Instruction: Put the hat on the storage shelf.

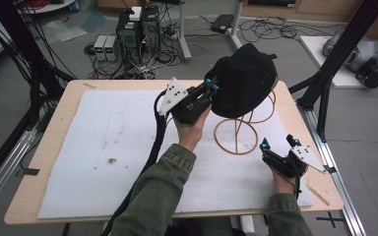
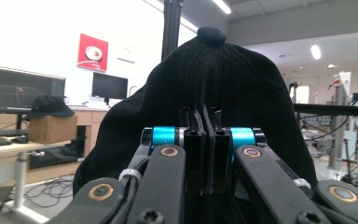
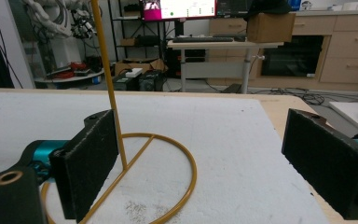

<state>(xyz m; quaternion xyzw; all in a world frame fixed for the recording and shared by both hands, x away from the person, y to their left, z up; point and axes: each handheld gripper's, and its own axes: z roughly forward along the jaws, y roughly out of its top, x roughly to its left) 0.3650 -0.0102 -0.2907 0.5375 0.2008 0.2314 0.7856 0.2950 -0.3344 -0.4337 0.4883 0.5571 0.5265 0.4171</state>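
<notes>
A black cap sits over the top of a gold wire stand at the table's far right. My left gripper is shut on the cap's fabric at its near left side; in the left gripper view the jaws pinch a fold of the cap between them. My right gripper rests low on the white mat near the front right, open, jaws spread wide. In the right gripper view the stand's ring base and upright rod lie just ahead of the open right gripper.
A white foam mat covers most of the wooden table. Black frame posts stand at the right. Computers and cables lie on the floor beyond the far edge.
</notes>
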